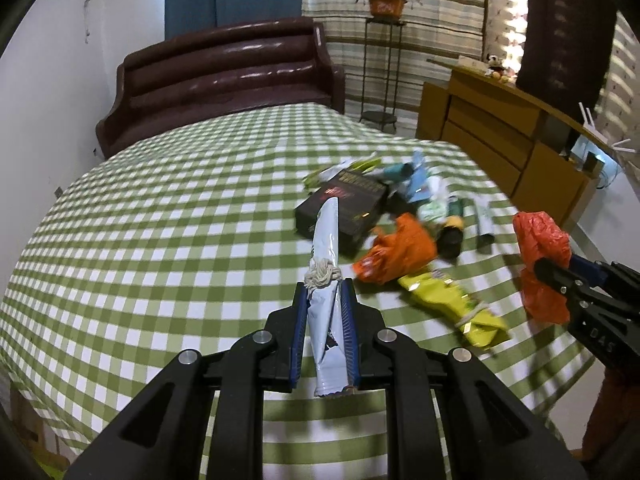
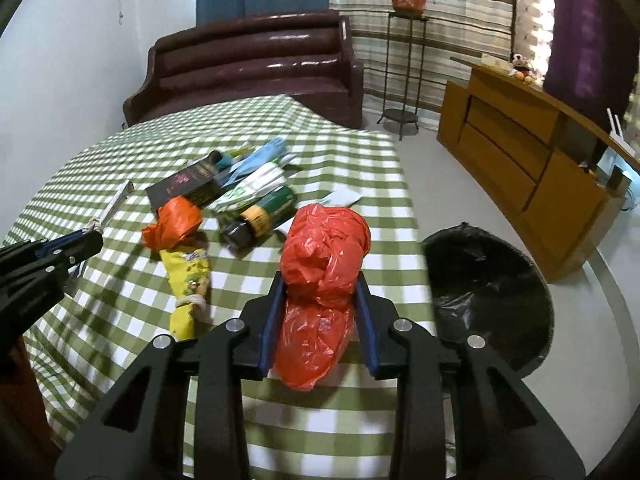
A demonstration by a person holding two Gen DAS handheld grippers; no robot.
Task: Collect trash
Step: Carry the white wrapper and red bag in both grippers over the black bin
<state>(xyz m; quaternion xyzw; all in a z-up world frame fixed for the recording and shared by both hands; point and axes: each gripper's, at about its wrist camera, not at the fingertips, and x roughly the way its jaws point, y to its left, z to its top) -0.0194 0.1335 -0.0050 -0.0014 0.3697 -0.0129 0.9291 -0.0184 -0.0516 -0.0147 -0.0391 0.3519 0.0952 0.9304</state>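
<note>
Left gripper (image 1: pixel 323 292): matte black plastic frame, angular linkage arms with elongated triangular cut-outs. Four round silver pivot pins sit in a shallow arc across the linkage. Two fingers (image 1: pixel 298 332), black outside, faced with blue ribbed pads on the inner sides.

Right gripper (image 2: pixel 320 284): same build, black linkage arms, four silver pins, blue-lined fingers (image 2: pixel 270 320). Seen from the left wrist camera, its side carries small silver screws and embossed lettering reading roughly "D45". No sleeve or hand visible in either view.
</note>
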